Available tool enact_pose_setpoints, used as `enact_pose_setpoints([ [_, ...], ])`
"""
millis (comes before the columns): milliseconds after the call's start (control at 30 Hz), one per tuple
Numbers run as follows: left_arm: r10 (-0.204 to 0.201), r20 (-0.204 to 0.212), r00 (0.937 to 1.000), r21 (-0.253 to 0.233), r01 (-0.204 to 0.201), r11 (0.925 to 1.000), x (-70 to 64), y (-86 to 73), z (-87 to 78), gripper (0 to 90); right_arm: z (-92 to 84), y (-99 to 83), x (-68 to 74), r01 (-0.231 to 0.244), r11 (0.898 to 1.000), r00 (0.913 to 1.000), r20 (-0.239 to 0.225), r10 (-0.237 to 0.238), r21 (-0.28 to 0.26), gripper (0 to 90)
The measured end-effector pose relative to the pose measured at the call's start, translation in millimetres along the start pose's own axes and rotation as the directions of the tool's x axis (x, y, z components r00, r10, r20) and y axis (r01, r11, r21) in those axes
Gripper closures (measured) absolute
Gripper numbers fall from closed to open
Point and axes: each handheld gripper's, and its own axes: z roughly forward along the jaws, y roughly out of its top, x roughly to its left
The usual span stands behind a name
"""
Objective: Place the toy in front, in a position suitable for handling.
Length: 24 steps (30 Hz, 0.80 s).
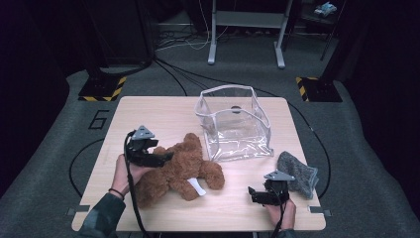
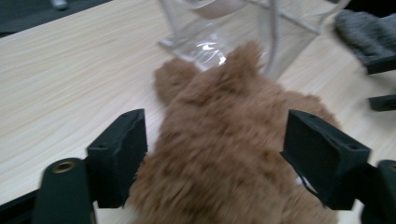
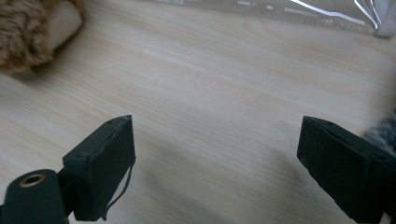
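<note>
Left hand-held gripper (image 2: 215,154) wide, jaws straddling teddy bear (image 1: 176,168), not pressing; clear bag (image 1: 233,124) far-right. Right hand-held gripper (image 1: 255,194) wide, empty.

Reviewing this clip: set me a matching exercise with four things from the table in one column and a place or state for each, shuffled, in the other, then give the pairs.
Things:
1. teddy bear
2. clear bag
3. grey cloth
4. right gripper

Places or states:
A. stands open-topped at the far middle of the table
B. lies by the table's right edge, next to a gripper
C. lies between the open jaws of the left gripper
D. jaws open over bare wood, nothing between them

Pairs: 1-C, 2-A, 3-B, 4-D
</note>
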Motion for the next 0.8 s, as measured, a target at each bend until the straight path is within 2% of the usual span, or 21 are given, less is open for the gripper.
enact_pose_setpoints([
  [67, -0.004, -0.047, 0.9989, 0.012, 0.004, 0.9999, 0.8, -9.2, -8.1, 17.2, -1.8, 6.9, 6.8, -0.001, 1.000, 0.9999, -0.016, 0.001, -0.004, 11.0],
  [133, -0.030, -0.060, 0.9977, 0.016, 0.031, 0.9994, 1.4, -18.9, -15.0, 15.5, -3.2, 16.1, 14.3, 0.025, 1.000, 0.9992, -0.030, -0.025, -0.012, 11.3],
  [167, -0.031, -0.072, 0.9969, 0.014, 0.032, 0.9994, 1.2, -23.8, -18.2, 14.8, -3.4, 21.1, 18.3, 0.039, 0.999, 0.9985, -0.038, -0.039, -0.014, 11.4],
  [233, -0.043, -0.085, 0.9954, 0.018, 0.045, 0.9988, 0.1, -33.4, -24.0, 14.0, -3.5, 30.7, 28.3, 0.049, 0.999, 0.9972, -0.055, -0.050, -0.020, 11.7],
  [333, -0.057, -0.095, 0.9938, 0.036, 0.061, 0.9975, -1.2, -46.6, -30.4, 11.7, -0.9, 45.6, 41.6, 0.091, 0.995, 0.9918, -0.087, -0.093, -0.035, 12.1],
  [433, -0.054, -0.105, 0.9930, 0.084, 0.063, 0.9945, -2.1, -58.7, -28.0, 11.3, 6.2, 60.7, 55.9, 0.116, 0.993, 0.9856, -0.120, -0.119, -0.034, 12.5],
  [467, -0.056, -0.102, 0.9932, 0.095, 0.066, 0.9933, -1.7, -63.0, -25.5, 11.6, 9.6, 65.6, 61.1, 0.119, 0.992, 0.9845, -0.126, -0.122, -0.027, 12.5],
  [533, -0.089, -0.081, 0.9927, 0.089, 0.096, 0.9914, 0.6, -70.3, -22.5, 12.3, 18.7, 74.8, 69.8, 0.153, 0.988, 0.9776, -0.143, -0.154, -0.019, 12.8],
  [600, -0.110, -0.073, 0.9912, 0.077, 0.116, 0.9903, 3.3, -76.2, -19.7, 12.6, 32.0, 83.4, 79.6, 0.152, 0.988, 0.9754, -0.163, -0.148, 0.010, 13.3],
  [633, -0.117, -0.056, 0.9916, 0.079, 0.121, 0.9895, 4.9, -78.1, -18.7, 13.9, 38.4, 85.7, 81.3, 0.166, 0.986, 0.9708, -0.178, -0.160, 0.015, 13.7],
  [733, -0.121, -0.042, 0.9918, 0.079, 0.124, 0.9892, 6.9, -83.7, -15.2, 22.0, 55.6, 89.5, 86.8, 0.191, 0.979, 0.9637, -0.202, -0.175, 0.064, 15.8],
  [767, -0.116, -0.039, 0.9925, 0.096, 0.119, 0.9882, 7.8, -84.6, -15.8, 25.4, 60.4, 89.7, 88.4, 0.183, 0.980, 0.9628, -0.216, -0.162, 0.079, 18.4],
  [800, -0.121, -0.040, 0.9919, 0.084, 0.124, 0.9888, 8.5, -86.3, -14.7, 28.1, 64.1, 89.9, 89.0, 0.174, 0.980, 0.9603, -0.237, -0.147, 0.094, 22.8],
])
